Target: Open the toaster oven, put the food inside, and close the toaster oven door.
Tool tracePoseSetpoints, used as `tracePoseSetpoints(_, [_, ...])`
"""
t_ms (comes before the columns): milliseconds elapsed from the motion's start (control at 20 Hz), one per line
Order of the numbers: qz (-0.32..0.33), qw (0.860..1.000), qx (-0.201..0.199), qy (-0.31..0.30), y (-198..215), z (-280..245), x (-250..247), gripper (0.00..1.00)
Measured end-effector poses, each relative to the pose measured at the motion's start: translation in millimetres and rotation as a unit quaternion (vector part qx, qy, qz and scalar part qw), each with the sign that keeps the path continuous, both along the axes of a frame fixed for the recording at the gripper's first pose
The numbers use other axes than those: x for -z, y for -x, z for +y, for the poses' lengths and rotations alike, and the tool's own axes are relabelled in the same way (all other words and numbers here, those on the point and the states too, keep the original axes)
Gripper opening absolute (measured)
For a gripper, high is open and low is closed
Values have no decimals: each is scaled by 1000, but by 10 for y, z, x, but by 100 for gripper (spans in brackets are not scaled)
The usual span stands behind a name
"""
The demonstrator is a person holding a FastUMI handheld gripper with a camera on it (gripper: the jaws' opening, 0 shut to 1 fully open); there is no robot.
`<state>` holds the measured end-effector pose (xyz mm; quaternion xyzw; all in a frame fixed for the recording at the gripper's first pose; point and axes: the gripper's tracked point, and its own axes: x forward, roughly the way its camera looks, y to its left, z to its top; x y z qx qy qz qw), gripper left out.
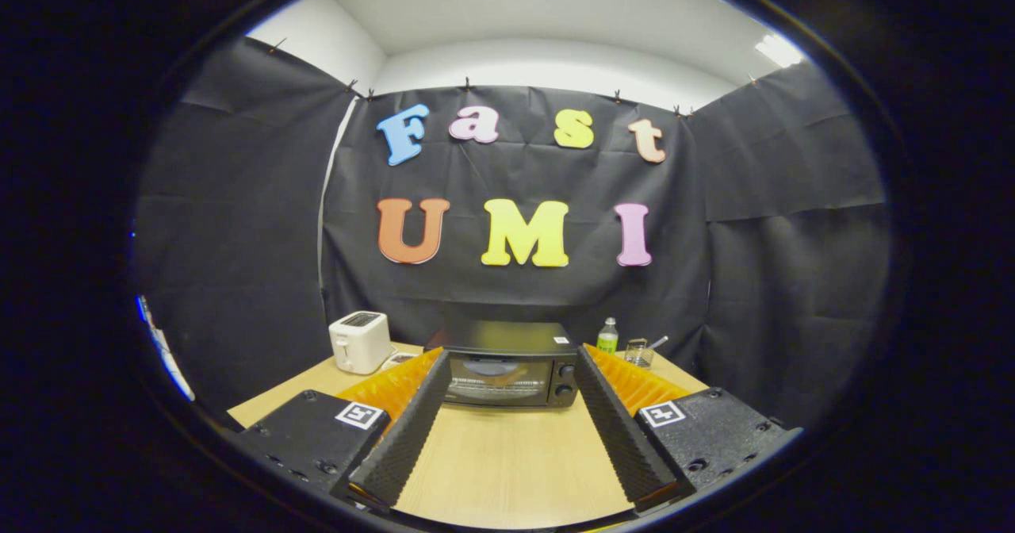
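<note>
Ribbed, sawtooth-textured pads line the inner faces of the gripper [507, 406], whose two fingers stand wide apart with nothing between them but bare tabletop. Each finger carries a square printed marker on its flat, pebbled housing.

Beyond the fingertips, centred in the gap, sits the toaster oven [507, 370]: a boxy black shell with a glossy glass door [496, 380] that stands shut, and two round knobs [564, 381] stacked on its right side. A wire rack shows faintly behind the glass; whether food lies on it cannot be told. This fits either an oven awaiting loading or one closed after loading.

For any work on the door, judged from here: approach straight and level, keep the fingers spread, and engage the top edge of the door, since smooth glass offers poor purchase.

The table [507, 462] is pale wood-grain laminate. A white, rounded pop-up toaster [360, 342] stands left of the oven; a small green-labelled bottle [607, 336] and a clear glass [637, 352] stand to its right.
</note>
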<state>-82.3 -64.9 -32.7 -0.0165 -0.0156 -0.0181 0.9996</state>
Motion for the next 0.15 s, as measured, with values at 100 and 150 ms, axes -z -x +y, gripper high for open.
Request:
tracePoseSetpoints(100, [-8,1000,-1,-6,22,-51,3,100])
tracePoseSetpoints(150, [-9,1000,-3,-11,21,-71,15,100])
